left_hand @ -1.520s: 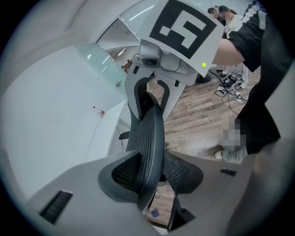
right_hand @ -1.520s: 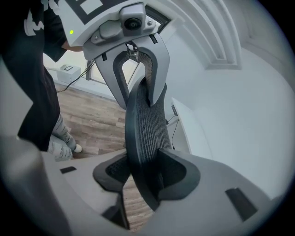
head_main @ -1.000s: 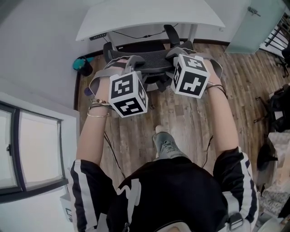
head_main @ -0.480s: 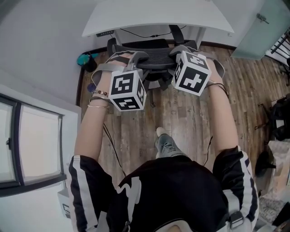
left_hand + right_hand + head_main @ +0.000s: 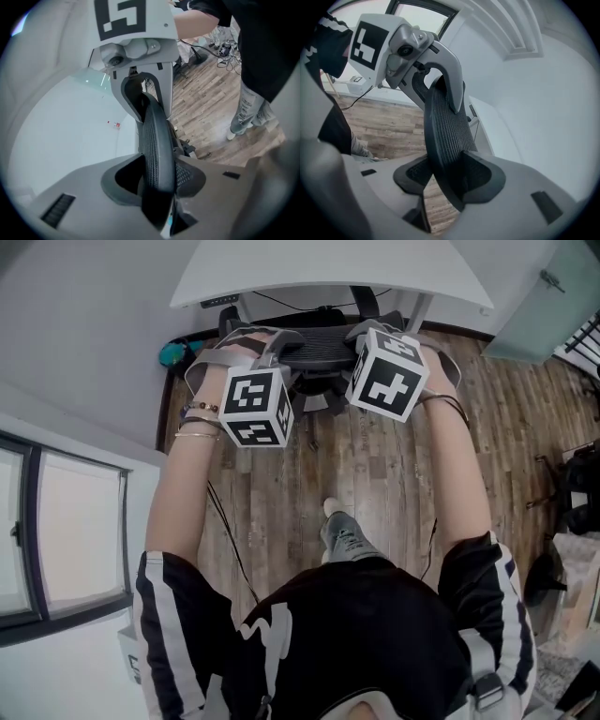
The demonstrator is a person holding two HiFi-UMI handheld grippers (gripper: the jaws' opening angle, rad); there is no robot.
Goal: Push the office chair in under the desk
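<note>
The chair [image 5: 319,352] has gone further in under the table [image 5: 328,268] than a second ago. More of its seat and armrests is now hidden beneath the white top, and both hands have followed it up towards the table edge. In the head view only the dark mesh backrest [image 5: 157,140] and a little of the frame behind it show past that edge.

The left hand-held gripper [image 5: 157,187] sits over the top rim of the backrest at its left end. Its jaws pinch the mesh, which fills the space between the two cupped pads. The right hand-held gripper [image 5: 450,180] straddles the same rim at the right end. Its jaws have just been opening and stand spread, with the backrest between them and lying against one pad; floor shows through on the other side. Each gripper view also shows the other gripper on the rim further along, marker cube uppermost.

The table stands against a pale wall, with dark cables hanging under it. The floor [image 5: 375,474] is wood plank. The person stands just behind the chair with arms stretched forward, one grey shoe [image 5: 342,540] set ahead. A thin cable [image 5: 225,531] trails across the planks near the left arm. A teal thing [image 5: 172,354] lies at the foot of the wall, left of the chair, and a dark-framed window [image 5: 56,540] is at the far left.
</note>
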